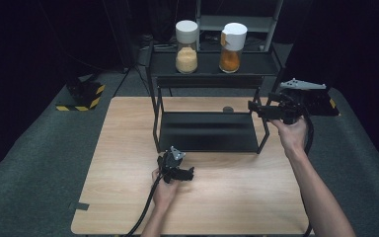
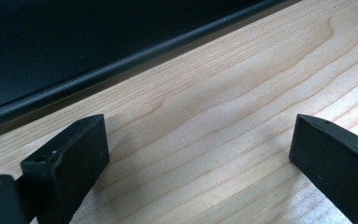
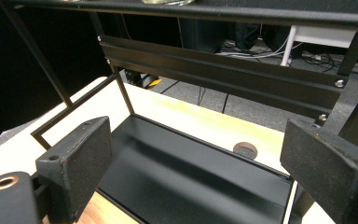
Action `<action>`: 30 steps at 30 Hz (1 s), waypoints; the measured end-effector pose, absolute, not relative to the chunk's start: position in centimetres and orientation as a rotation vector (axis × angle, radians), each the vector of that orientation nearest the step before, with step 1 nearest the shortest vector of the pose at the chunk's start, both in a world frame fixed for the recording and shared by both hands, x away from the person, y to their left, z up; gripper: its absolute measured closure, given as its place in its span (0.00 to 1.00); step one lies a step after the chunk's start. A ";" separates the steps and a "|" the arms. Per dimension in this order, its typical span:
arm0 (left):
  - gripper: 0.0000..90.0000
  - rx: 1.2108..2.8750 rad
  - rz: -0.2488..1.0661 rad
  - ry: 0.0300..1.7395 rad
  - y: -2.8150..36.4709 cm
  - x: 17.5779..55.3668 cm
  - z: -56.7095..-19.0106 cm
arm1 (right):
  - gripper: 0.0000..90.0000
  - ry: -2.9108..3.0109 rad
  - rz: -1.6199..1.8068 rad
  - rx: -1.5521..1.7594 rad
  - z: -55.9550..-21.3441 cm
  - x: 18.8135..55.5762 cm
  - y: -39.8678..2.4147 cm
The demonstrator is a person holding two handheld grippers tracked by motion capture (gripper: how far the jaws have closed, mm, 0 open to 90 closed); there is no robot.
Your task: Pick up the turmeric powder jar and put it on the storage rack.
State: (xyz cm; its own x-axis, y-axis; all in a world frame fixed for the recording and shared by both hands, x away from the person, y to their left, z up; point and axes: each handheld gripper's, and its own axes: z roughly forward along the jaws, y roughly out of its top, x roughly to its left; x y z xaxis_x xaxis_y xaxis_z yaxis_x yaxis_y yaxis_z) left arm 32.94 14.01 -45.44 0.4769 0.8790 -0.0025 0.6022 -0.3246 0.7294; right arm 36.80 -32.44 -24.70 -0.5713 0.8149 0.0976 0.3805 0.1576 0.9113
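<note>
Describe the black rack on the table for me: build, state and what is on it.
The black rack is a two-level metal frame standing upright at the table's far edge. Thin legs carry a flat lower shelf, bare and slightly glossy, and a top shelf with a screwed crossbar beneath it. Two clear jars with white lids stand on top: one with pale grains, one with orange powder. Neither gripper touches it.

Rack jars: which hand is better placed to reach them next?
Probably right. The right gripper is raised beside the rack, open fingers facing it, closer to the orange jar. The left gripper sits low over the table.
</note>
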 end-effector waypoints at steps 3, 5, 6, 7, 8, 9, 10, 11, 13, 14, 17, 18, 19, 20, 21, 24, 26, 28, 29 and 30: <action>0.05 2.050 0.526 1.222 14.0 32.9 -45.4 | 0.10 2.023 1.399 1.136 -25.1 36.7 -32.5; 0.05 2.049 0.526 1.222 14.0 32.9 -45.4 | 0.10 2.026 1.398 1.141 -25.3 36.8 -32.5; 0.05 2.049 0.526 1.222 14.0 32.9 -45.4 | 0.10 2.026 1.398 1.141 -25.3 36.8 -32.5; 0.05 2.050 0.526 1.222 14.0 32.9 -45.4 | 0.10 2.030 1.393 1.145 -25.4 36.8 -32.4; 0.05 2.049 0.526 1.222 14.0 32.9 -45.4 | 0.10 2.028 1.395 1.142 -25.6 36.7 -32.3; 0.05 2.049 0.526 1.221 14.0 32.9 -45.4 | 0.10 2.029 1.395 1.141 -25.7 36.7 -32.3; 0.05 2.049 0.526 1.222 14.0 32.9 -45.4 | 0.10 2.030 1.396 1.141 -25.8 36.7 -32.3; 0.05 2.049 0.526 1.222 14.0 32.9 -45.4 | 0.10 2.033 1.395 1.140 -25.9 36.7 -32.2; 0.05 2.049 0.526 1.222 14.0 32.9 -45.4 | 0.10 2.037 1.391 1.140 -26.1 36.7 -32.1; 0.05 2.049 0.526 1.222 14.0 32.9 -45.4 | 0.10 2.037 1.391 1.140 -26.1 36.7 -32.1; 0.05 2.049 0.526 1.222 14.0 32.9 -45.4 | 0.10 2.046 1.382 1.144 -26.6 36.8 -31.9; 0.05 2.049 0.526 1.222 14.0 32.9 -45.4 | 0.10 2.045 1.384 1.143 -26.8 36.7 -31.9; 0.05 2.049 0.526 1.222 14.0 32.9 -45.4 | 0.10 2.046 1.386 1.144 -26.9 36.7 -31.9; 0.05 2.049 0.526 1.222 14.0 32.9 -45.4 | 0.10 2.048 1.386 1.143 -27.1 36.7 -31.8; 0.05 2.049 0.526 1.222 14.0 32.9 -45.4 | 0.10 2.052 1.384 1.145 -27.3 36.7 -31.7; 0.05 2.049 0.526 1.222 14.0 32.9 -45.4 | 0.10 2.058 1.381 1.146 -27.5 36.7 -31.7; 0.05 2.050 0.526 1.222 14.0 32.9 -45.4 | 0.10 2.067 1.375 1.150 -27.8 36.8 -31.6; 0.05 2.050 0.526 1.222 14.0 32.9 -45.4 | 0.10 2.067 1.377 1.151 -27.9 36.8 -31.6; 0.05 2.049 0.526 1.222 14.0 32.9 -45.4 | 0.10 2.066 1.379 1.153 -28.0 36.7 -31.6; 0.05 2.049 0.526 1.222 14.0 32.9 -45.4 | 0.10 2.066 1.379 1.153 -28.0 36.7 -31.6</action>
State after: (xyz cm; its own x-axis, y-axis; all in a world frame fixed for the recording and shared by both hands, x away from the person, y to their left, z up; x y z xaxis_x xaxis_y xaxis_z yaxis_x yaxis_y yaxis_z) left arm 32.94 14.01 -45.45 0.4767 0.8791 -0.0028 0.6024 -0.3243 0.7294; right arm 36.71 -31.55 -28.02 -0.5797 0.8071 0.1116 0.4125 0.1726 0.8944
